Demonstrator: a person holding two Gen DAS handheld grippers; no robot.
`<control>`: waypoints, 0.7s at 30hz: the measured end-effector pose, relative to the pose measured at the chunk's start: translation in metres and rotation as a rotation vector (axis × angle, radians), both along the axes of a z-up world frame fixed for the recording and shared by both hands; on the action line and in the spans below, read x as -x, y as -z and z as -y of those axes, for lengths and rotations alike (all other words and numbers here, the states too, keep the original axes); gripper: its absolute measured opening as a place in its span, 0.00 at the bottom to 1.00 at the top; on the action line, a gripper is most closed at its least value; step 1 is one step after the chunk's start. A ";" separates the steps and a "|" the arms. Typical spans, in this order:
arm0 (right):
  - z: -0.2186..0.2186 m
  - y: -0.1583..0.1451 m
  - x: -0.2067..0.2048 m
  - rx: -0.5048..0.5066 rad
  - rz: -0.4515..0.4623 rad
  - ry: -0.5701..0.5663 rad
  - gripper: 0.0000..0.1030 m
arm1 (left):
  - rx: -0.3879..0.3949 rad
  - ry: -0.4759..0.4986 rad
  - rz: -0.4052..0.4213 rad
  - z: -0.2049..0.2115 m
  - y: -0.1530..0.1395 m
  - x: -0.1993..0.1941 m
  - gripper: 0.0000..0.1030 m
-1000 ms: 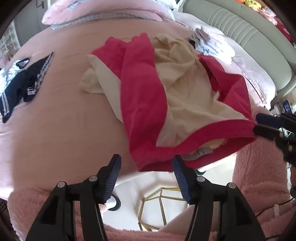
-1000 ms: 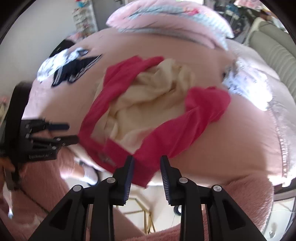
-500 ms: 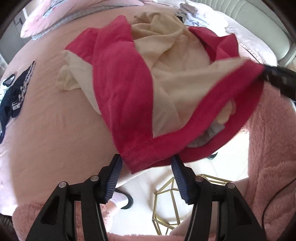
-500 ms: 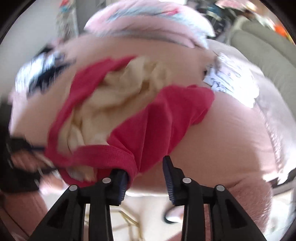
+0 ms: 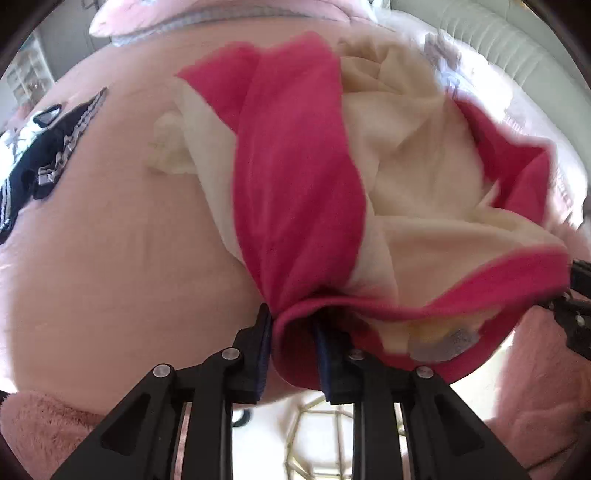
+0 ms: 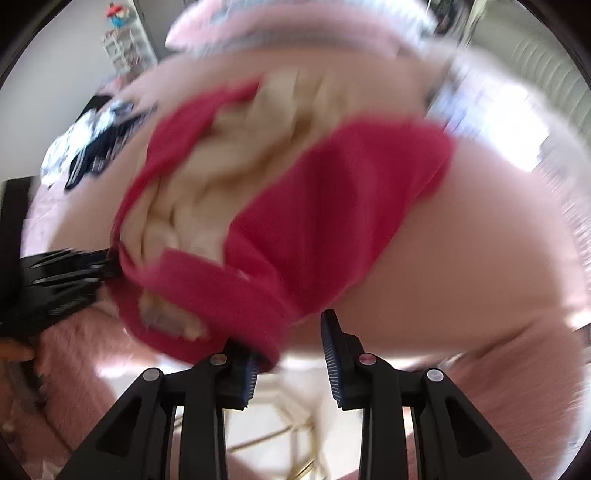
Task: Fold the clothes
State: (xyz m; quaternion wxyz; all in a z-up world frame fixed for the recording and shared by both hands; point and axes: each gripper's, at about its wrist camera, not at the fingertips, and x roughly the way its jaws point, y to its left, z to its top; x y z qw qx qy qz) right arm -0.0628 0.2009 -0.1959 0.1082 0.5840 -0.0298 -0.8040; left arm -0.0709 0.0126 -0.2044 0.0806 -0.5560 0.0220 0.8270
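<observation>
A red garment with a cream lining [image 5: 295,192] lies bunched on the pink bed [image 5: 110,240], its hem hanging over the near edge. My left gripper [image 5: 293,325] is shut on a fold of the red hem. The hem stretches right to my right gripper [image 5: 576,295], seen at the frame's edge. In the blurred right wrist view my right gripper [image 6: 290,343] has its fingers apart. The red hem [image 6: 258,295] drapes over its left finger [image 6: 247,373] and white floor shows in the gap. There the left gripper [image 6: 74,273] sits at the hem's far left end.
A black and white garment [image 5: 33,166] lies at the bed's left side. Pink pillows [image 5: 221,14] sit at the head, with a pale padded headboard [image 5: 498,40] at the right. A gold wire frame [image 5: 317,443] stands on the white floor below. Fluffy pink sleeves [image 5: 546,387] flank the view.
My left gripper went from open beside the hem to shut on it. The hem has lifted off the bed's edge and is pulled between both grippers. The right view has swung closer.
</observation>
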 end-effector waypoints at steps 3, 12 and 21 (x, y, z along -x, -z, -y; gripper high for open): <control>-0.001 0.017 0.002 0.001 0.036 0.037 0.17 | -0.002 0.004 -0.009 -0.001 -0.006 -0.003 0.16; -0.013 -0.114 0.031 -0.116 -0.418 0.139 0.12 | -0.218 -0.155 -0.403 0.036 -0.148 -0.015 0.05; -0.011 -0.259 -0.015 0.056 -0.785 0.115 0.11 | -0.246 -0.056 -0.737 0.053 -0.298 -0.059 0.04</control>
